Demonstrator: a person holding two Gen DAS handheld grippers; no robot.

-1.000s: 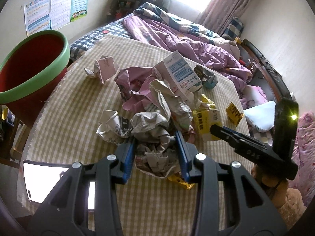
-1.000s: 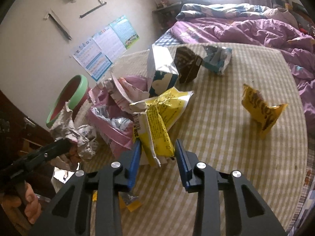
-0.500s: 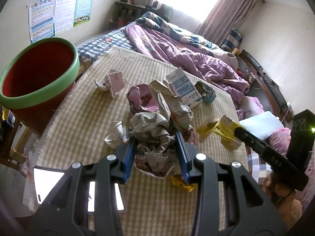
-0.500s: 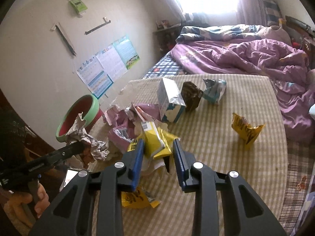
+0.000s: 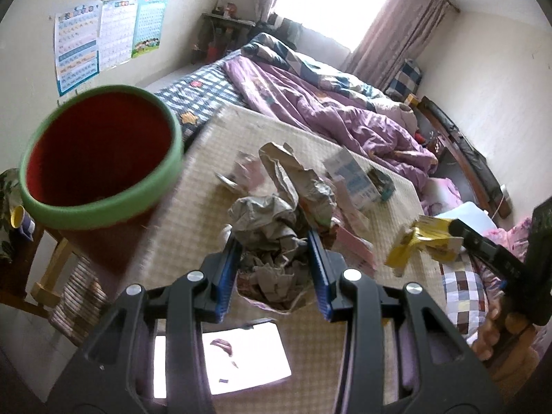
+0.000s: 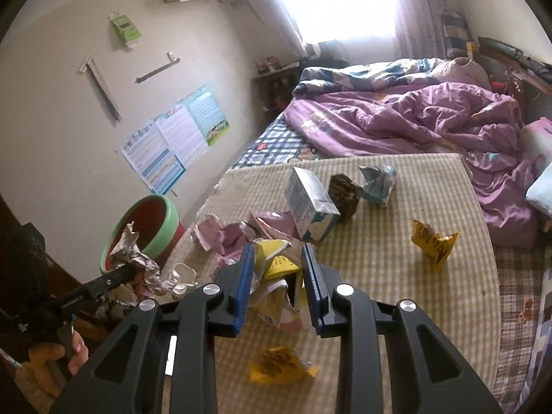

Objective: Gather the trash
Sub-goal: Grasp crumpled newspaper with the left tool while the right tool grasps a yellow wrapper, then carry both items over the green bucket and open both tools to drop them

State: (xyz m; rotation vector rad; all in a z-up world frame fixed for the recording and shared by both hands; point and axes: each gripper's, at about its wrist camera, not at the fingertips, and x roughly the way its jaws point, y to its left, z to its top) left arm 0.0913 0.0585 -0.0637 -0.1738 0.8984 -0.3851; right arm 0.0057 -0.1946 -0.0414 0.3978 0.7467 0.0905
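My left gripper [image 5: 274, 269] is shut on a wad of crumpled grey paper [image 5: 272, 227] and holds it above the checked table [image 5: 220, 158], right of the red bin with a green rim [image 5: 100, 148]. My right gripper [image 6: 277, 286] is shut on a yellow and white wrapper [image 6: 272, 276] lifted off the table [image 6: 379, 258]. The wrapper [image 5: 424, 238] also shows at the right of the left wrist view. The bin [image 6: 148, 224] and the held grey paper [image 6: 134, 255] show at the left of the right wrist view.
On the table lie a blue and white carton [image 6: 310, 203], a brown wrapper [image 6: 345, 193], a teal wrapper [image 6: 377, 183], yellow wrappers [image 6: 434, 245] [image 6: 279, 365] and pink paper [image 6: 224, 238]. A bed with purple bedding [image 6: 414, 120] stands behind. A white sheet [image 5: 241, 358] lies below the left gripper.
Both grippers have risen with their loads. The left one has carried the grey paper left toward the bin, which now looms larger. The yellow wrapper has come off the pile.
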